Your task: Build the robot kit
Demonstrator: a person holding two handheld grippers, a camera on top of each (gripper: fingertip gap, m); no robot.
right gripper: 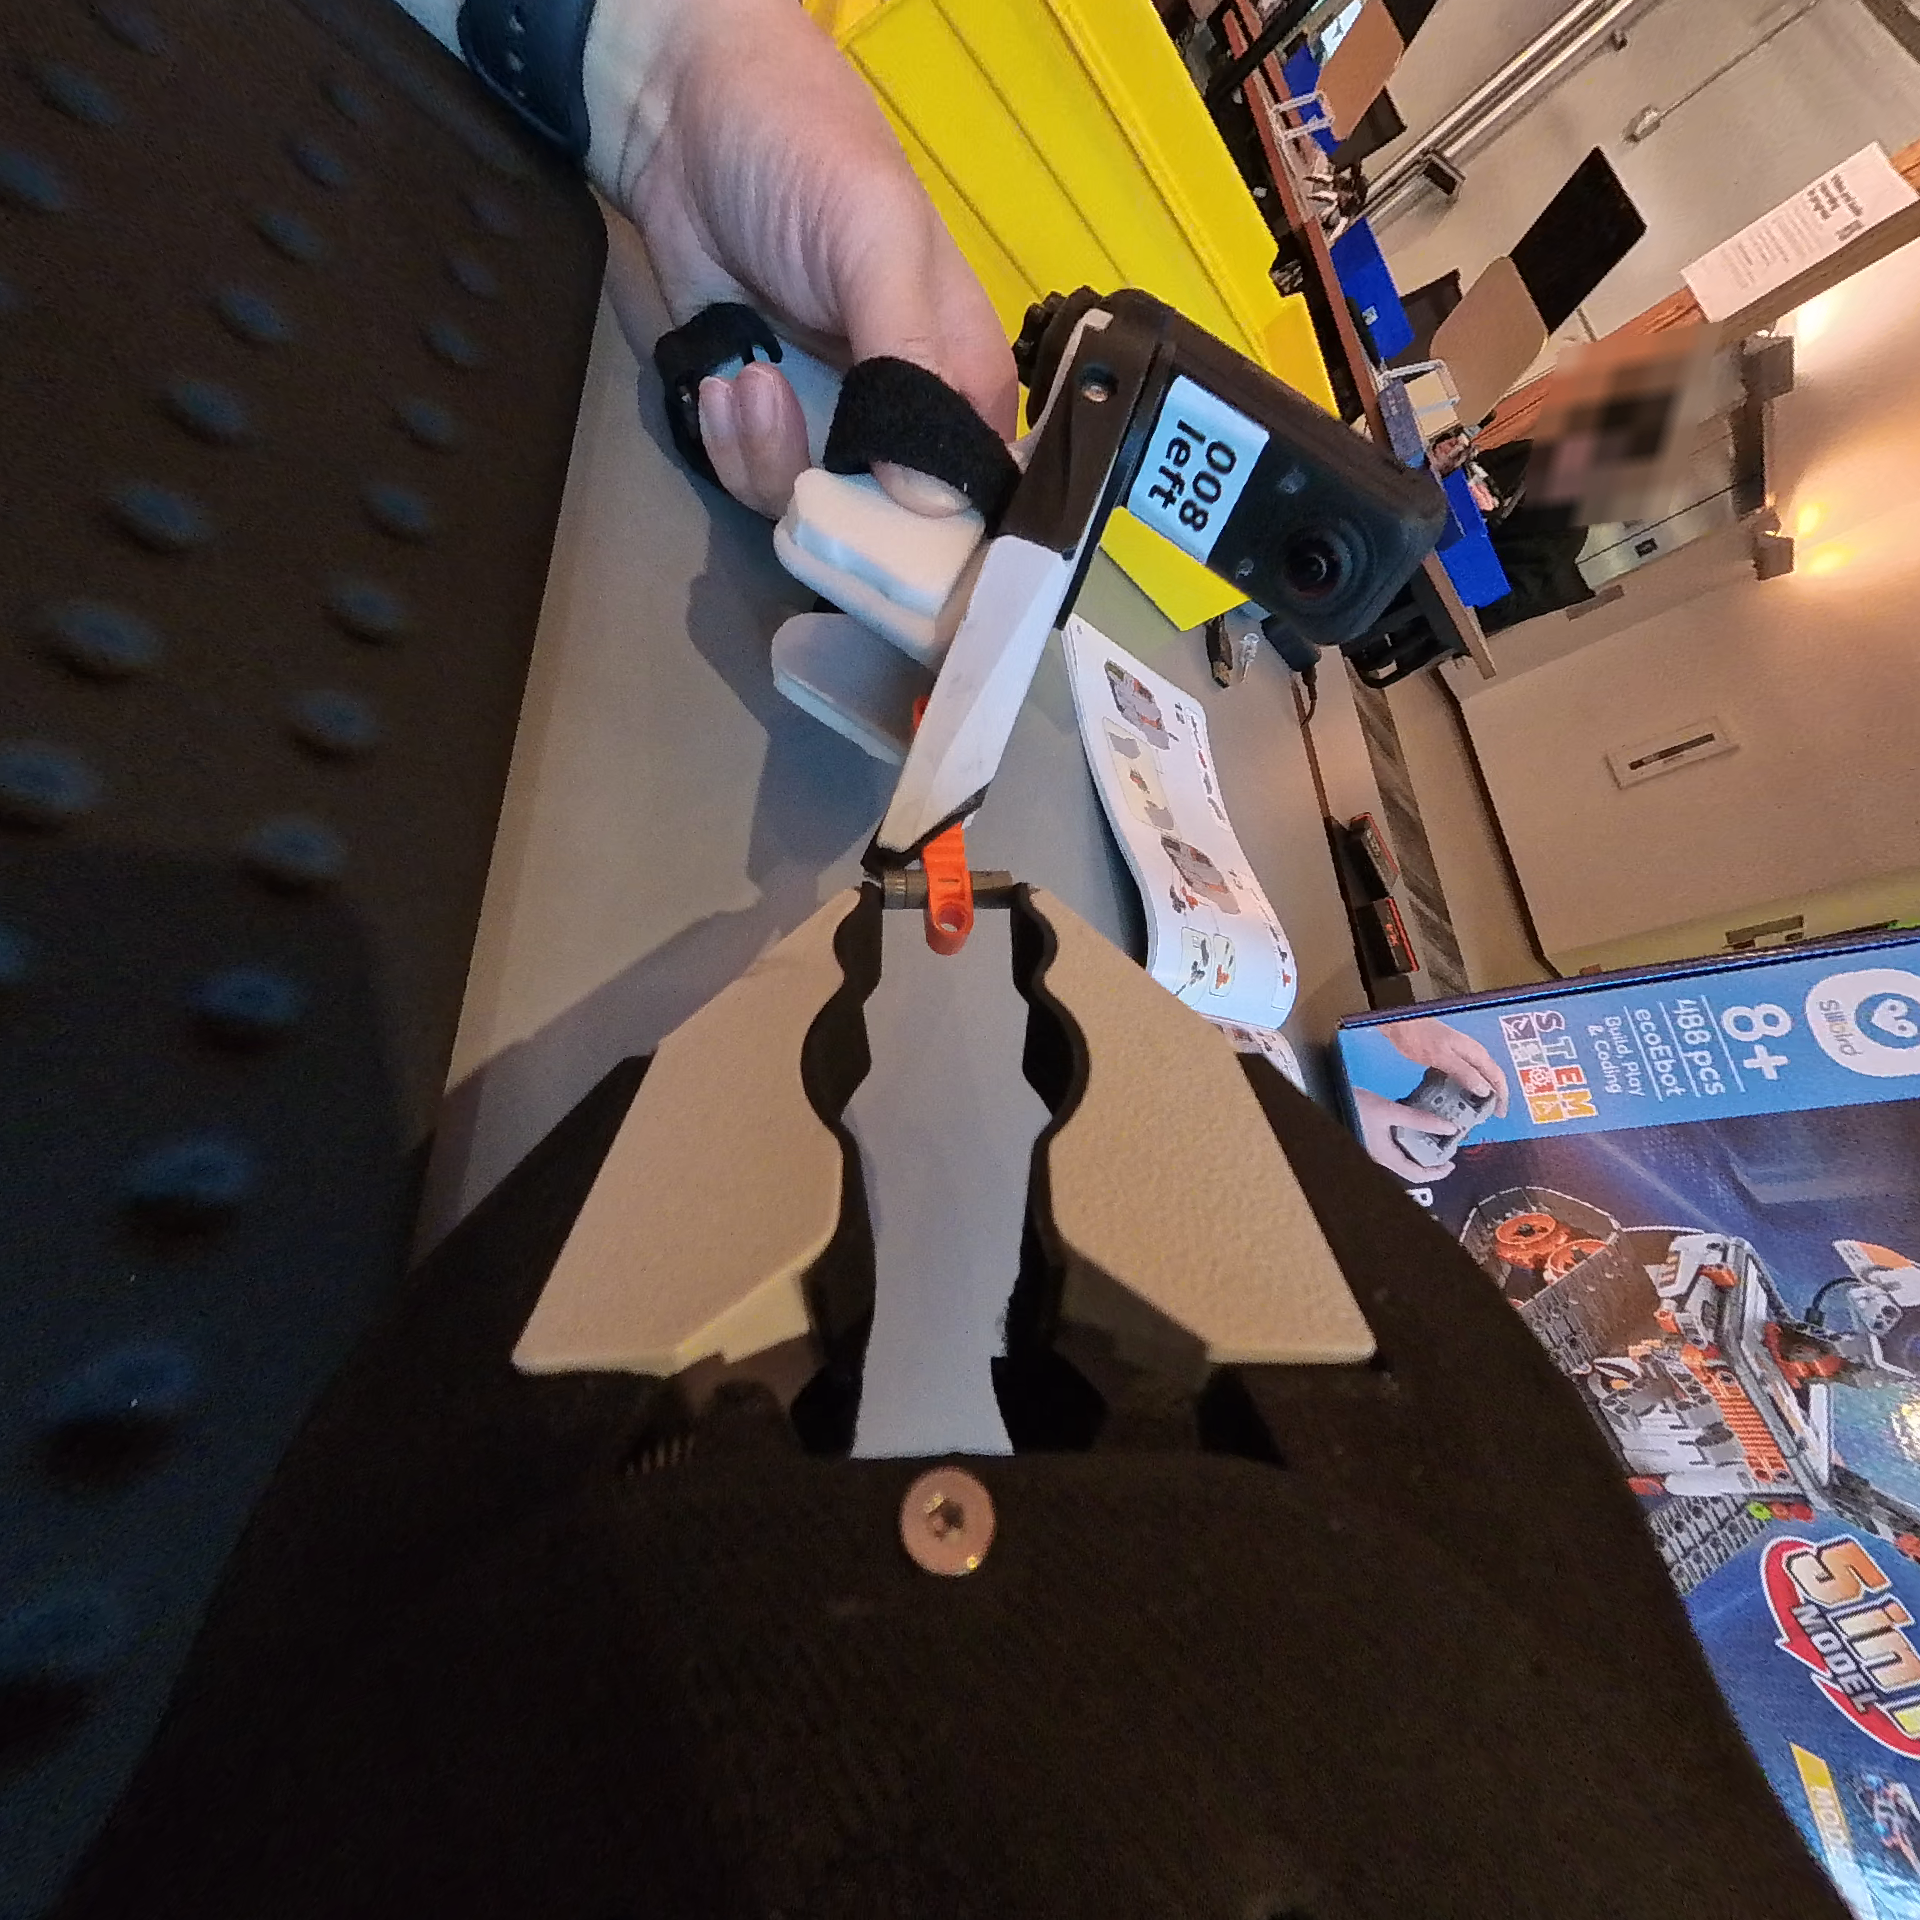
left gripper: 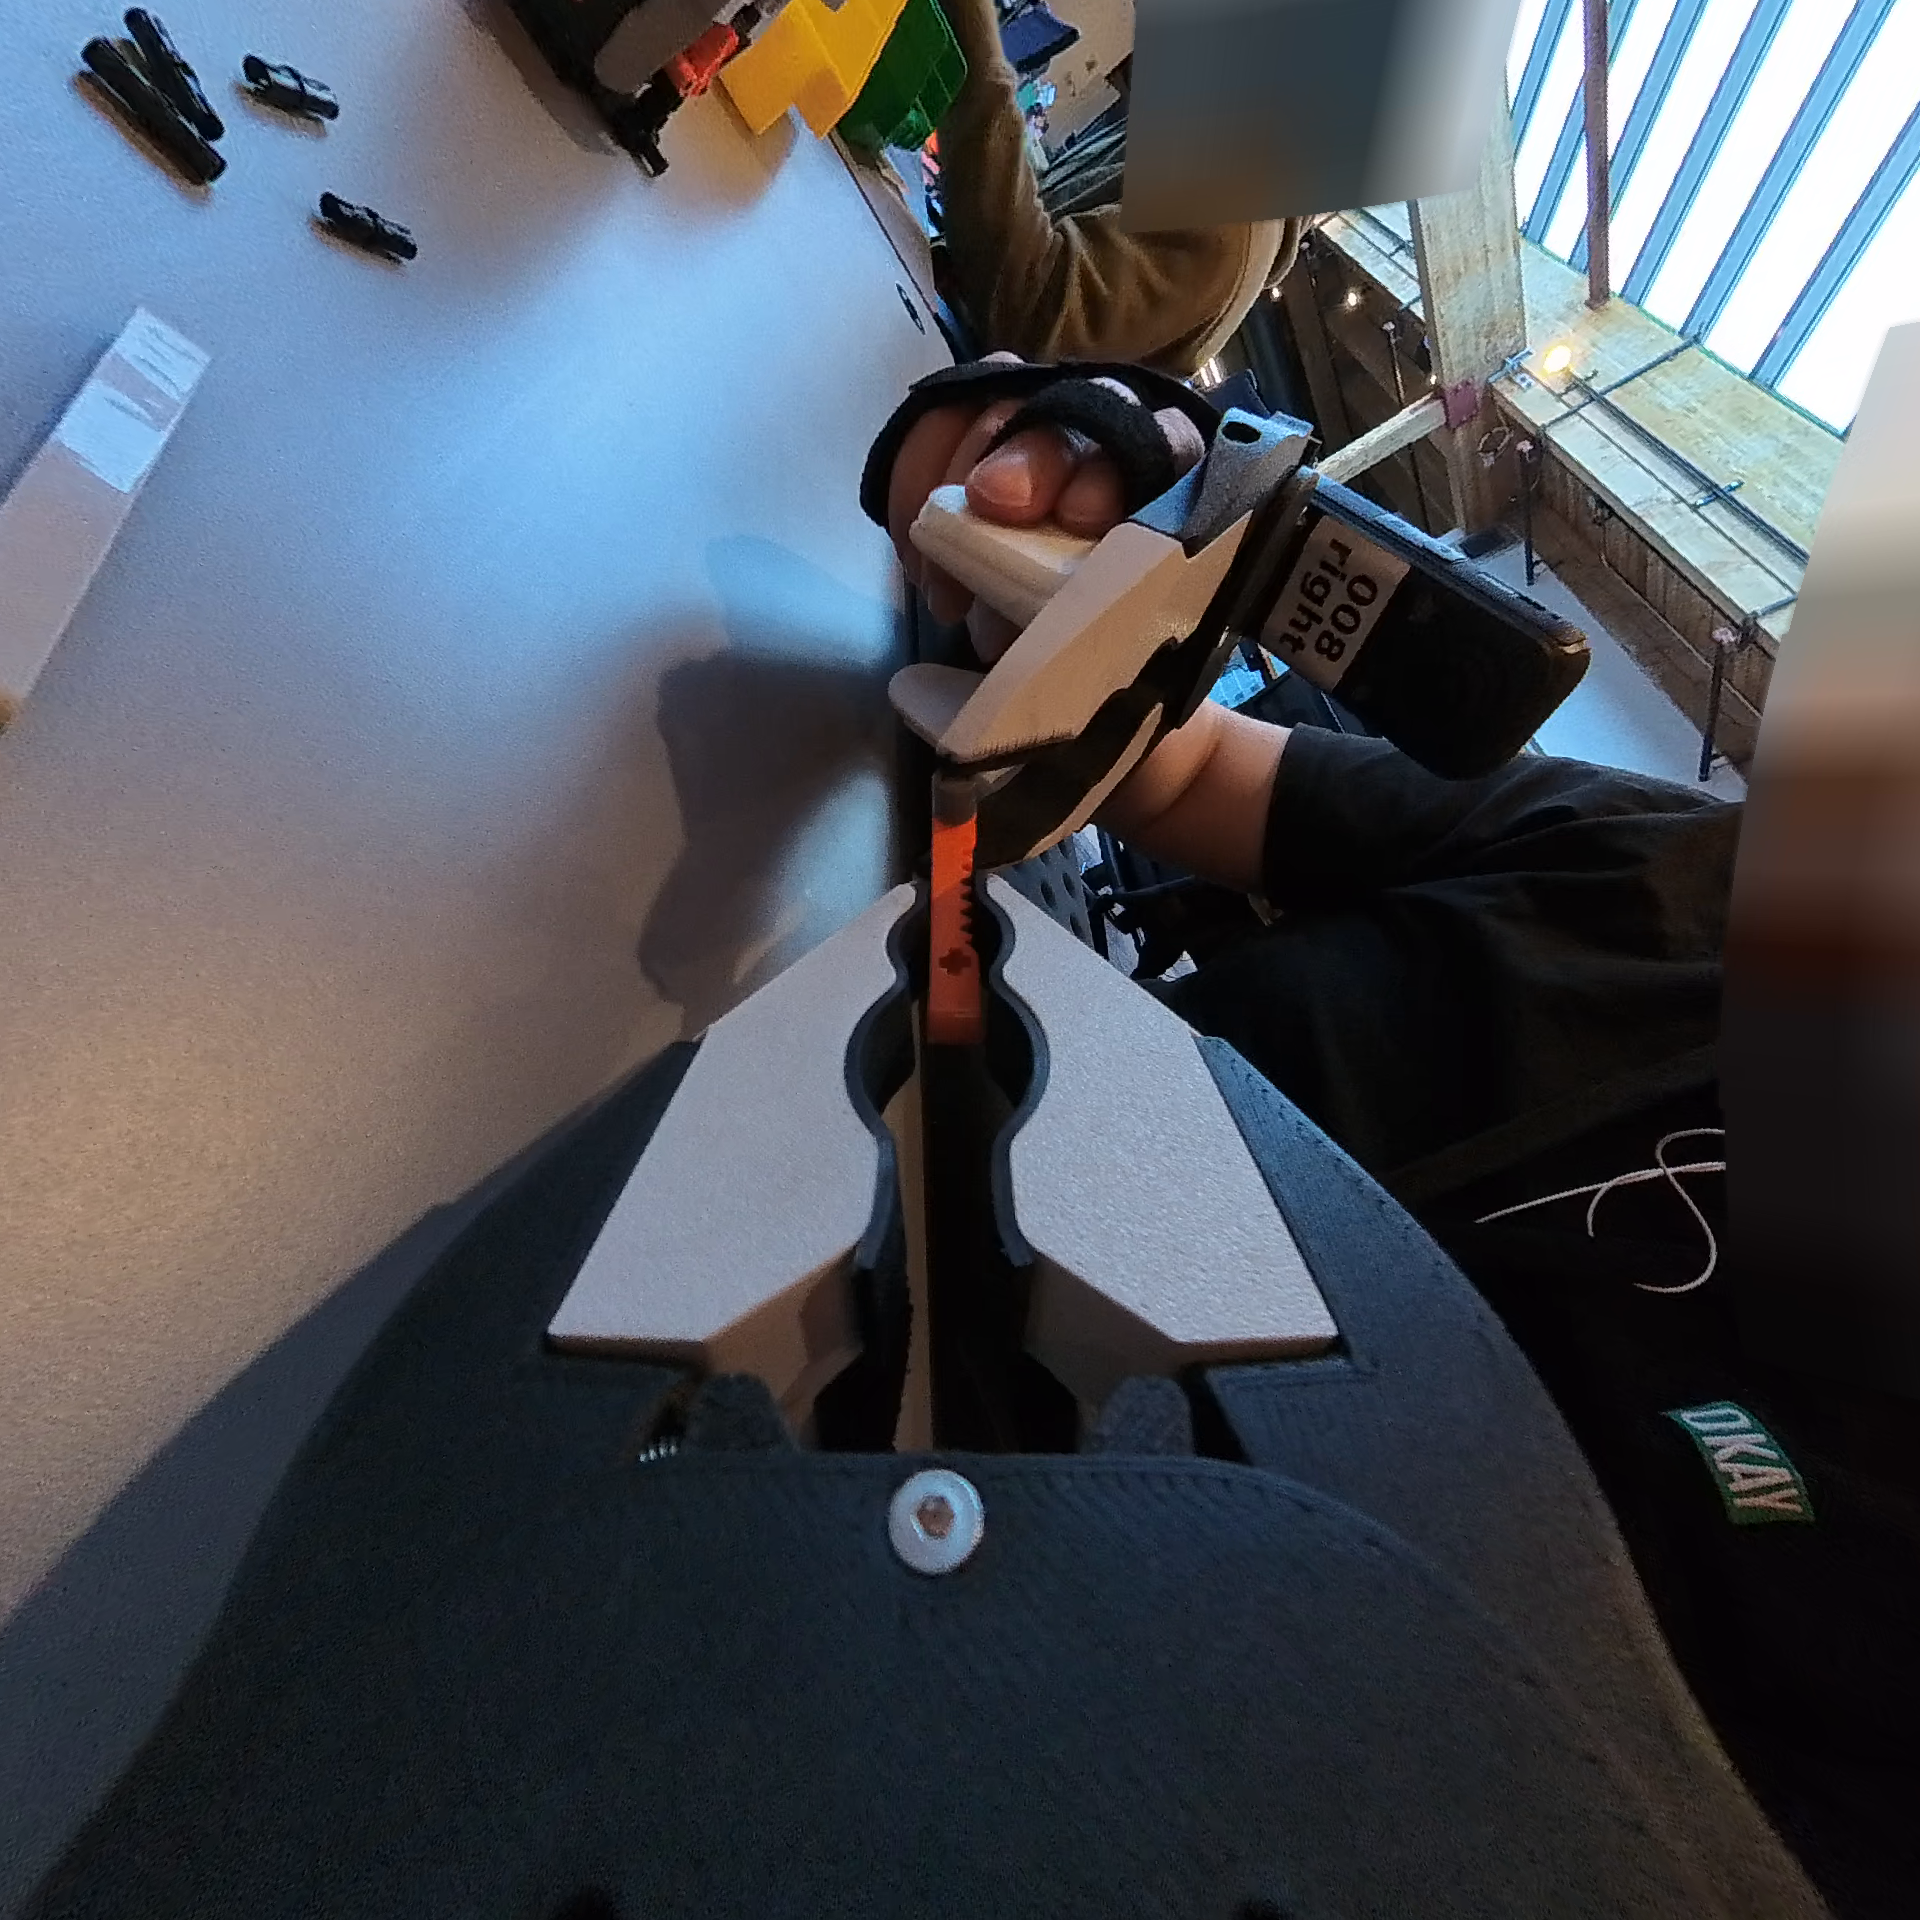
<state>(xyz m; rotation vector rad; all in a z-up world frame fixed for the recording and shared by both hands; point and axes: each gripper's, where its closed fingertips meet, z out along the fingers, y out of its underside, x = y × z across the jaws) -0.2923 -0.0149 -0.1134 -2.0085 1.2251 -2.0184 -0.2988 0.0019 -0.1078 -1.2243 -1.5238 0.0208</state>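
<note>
In the left wrist view my left gripper (left gripper: pixel 954 896) is shut on a thin orange toothed piece (left gripper: pixel 954 940) and holds it on edge above the grey table (left gripper: pixel 364 623). The right gripper (left gripper: pixel 964 777) meets the piece's far end, at a grey axle (left gripper: pixel 956 798). In the right wrist view my right gripper (right gripper: pixel 951 891) is shut on that short grey axle (right gripper: pixel 906 888), which spans its fingertips and passes through a hole in the orange piece (right gripper: pixel 948 914). The left gripper (right gripper: pixel 902 844) comes down from above onto the orange piece.
Several black pins (left gripper: pixel 156 104) lie far back on the table, near a white box (left gripper: pixel 94 457) and yellow (left gripper: pixel 821 62) and green bins. In the right wrist view there are a black studded mat (right gripper: pixel 208 623), a yellow bin (right gripper: pixel 1091 208), a booklet (right gripper: pixel 1195 831) and a blue toy box (right gripper: pixel 1662 1247). Both grippers' tips are close together, under 4 cm apart.
</note>
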